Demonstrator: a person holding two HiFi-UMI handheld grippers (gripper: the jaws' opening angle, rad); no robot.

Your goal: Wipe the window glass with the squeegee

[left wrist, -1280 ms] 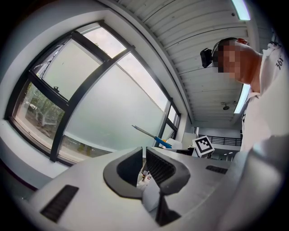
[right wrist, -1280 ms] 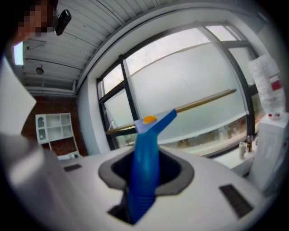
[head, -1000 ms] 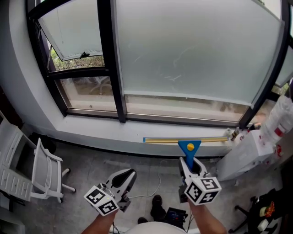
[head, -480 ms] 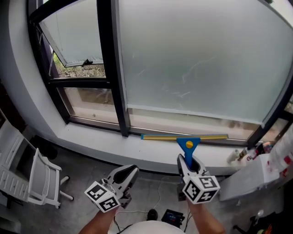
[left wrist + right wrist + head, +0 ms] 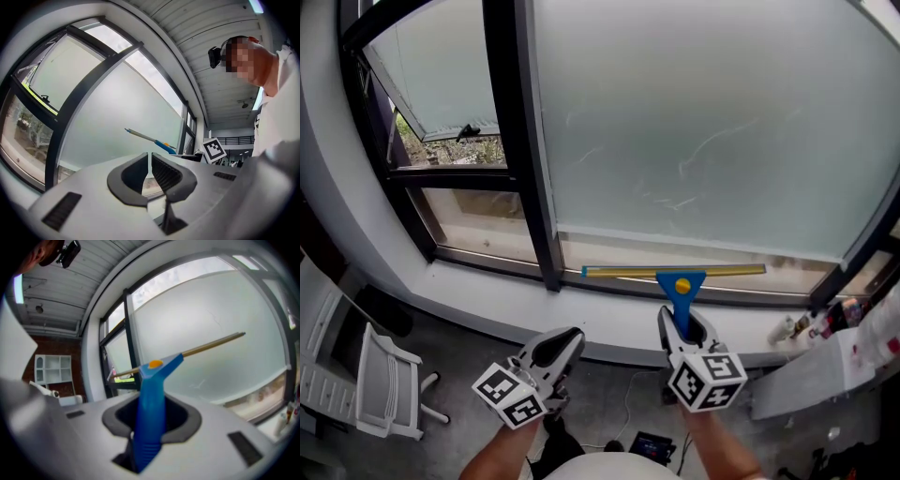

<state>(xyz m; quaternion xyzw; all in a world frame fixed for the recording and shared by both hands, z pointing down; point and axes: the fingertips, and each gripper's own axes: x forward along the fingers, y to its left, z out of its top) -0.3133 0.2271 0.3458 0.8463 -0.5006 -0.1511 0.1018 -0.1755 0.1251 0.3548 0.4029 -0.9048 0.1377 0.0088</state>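
My right gripper is shut on the blue handle of a squeegee with a yellow dot; its long brass blade lies level across the bottom of the frosted window pane. In the right gripper view the squeegee handle stands up between the jaws and the blade slants across the glass. My left gripper hangs lower left, jaws shut and holding nothing. From the left gripper view the squeegee shows far off against the pane.
A black window frame post splits the frosted pane from a tilted-open sash at left. A white sill runs below. White folding chairs stand at lower left; bottles and a white box at lower right.
The right gripper has lifted the squeegee from the sill to the pane's bottom edge. The head view has tilted up toward the glass. The left gripper stays low.
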